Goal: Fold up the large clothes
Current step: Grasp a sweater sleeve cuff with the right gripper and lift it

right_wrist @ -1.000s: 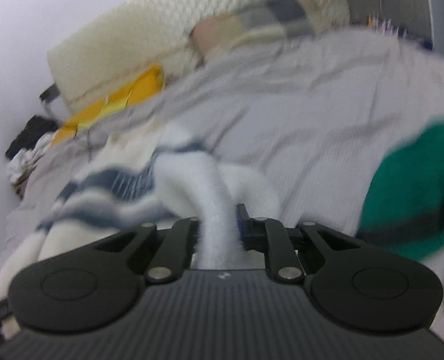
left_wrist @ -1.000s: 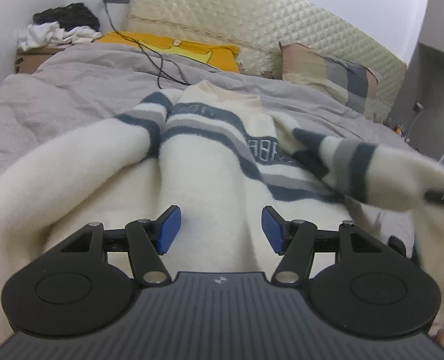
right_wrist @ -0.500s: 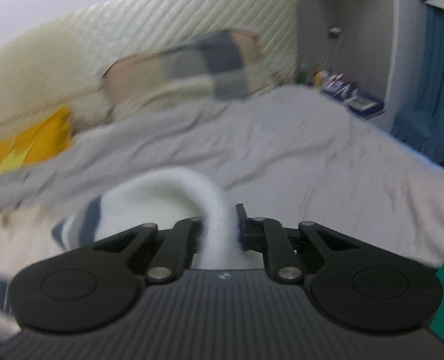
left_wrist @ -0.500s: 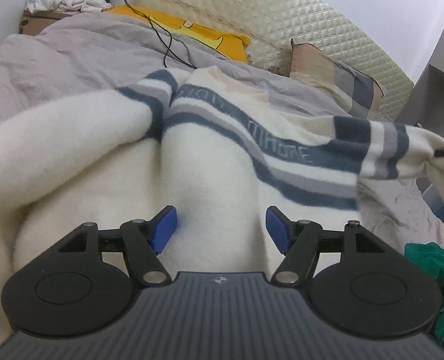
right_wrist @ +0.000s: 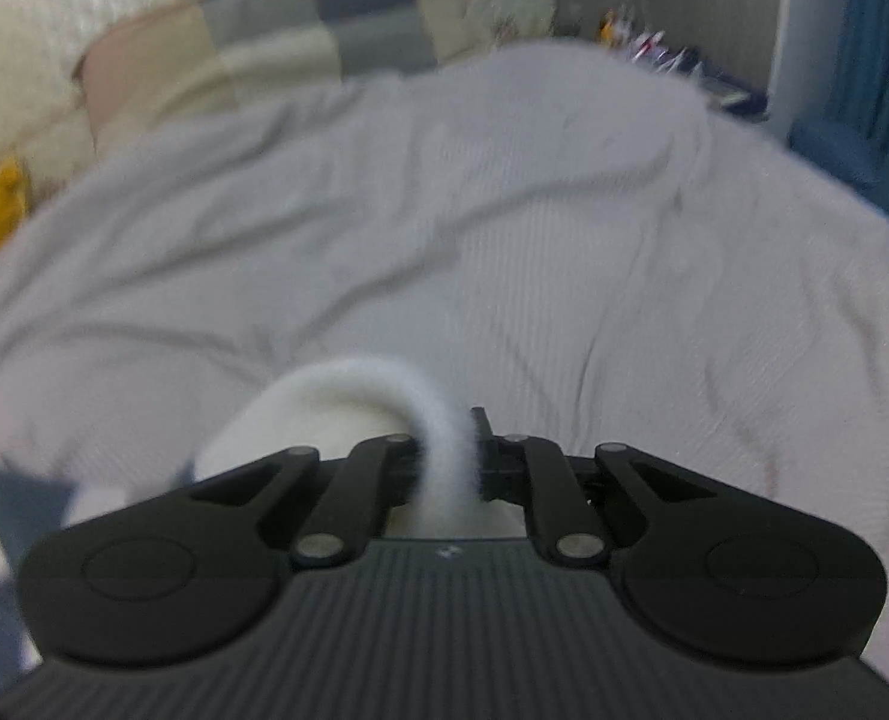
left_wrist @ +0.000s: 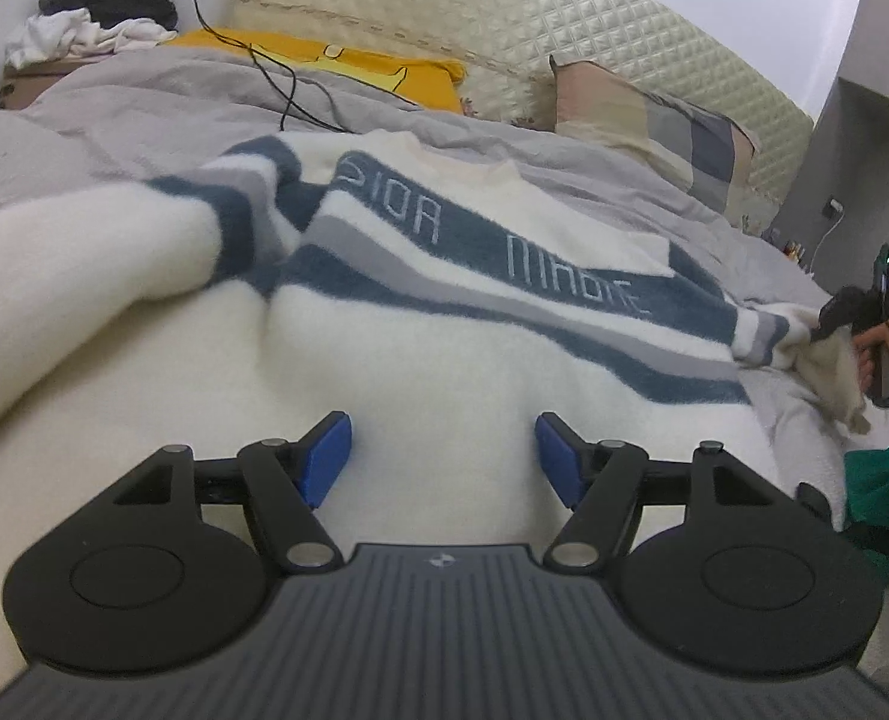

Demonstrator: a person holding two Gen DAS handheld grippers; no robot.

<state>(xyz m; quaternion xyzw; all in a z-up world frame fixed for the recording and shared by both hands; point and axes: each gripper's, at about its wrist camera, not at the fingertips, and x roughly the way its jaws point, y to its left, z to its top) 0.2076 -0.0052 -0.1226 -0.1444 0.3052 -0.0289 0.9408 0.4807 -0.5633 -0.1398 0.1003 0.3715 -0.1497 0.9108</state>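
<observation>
A cream fleece sweater with navy and grey stripes lies front up on the bed, its left sleeve spread out. My left gripper hovers just above the sweater's lower body, blue pads wide apart, open, nothing between them. The right sleeve is stretched out to the right, where my right gripper, held by a hand, is shut on its cuff. In the blurred right wrist view the right gripper pinches a fold of white sleeve over the grey duvet.
The grey duvet covers the bed. A yellow pillow, a plaid pillow and a black cable lie near the quilted headboard. A green garment sits at the bed's right edge. Clothes are piled far left.
The right gripper has swung the sleeve off the sweater's chest and out to the right, lower toward the duvet. My left gripper has crept forward over the sweater, its pads slightly wider.
</observation>
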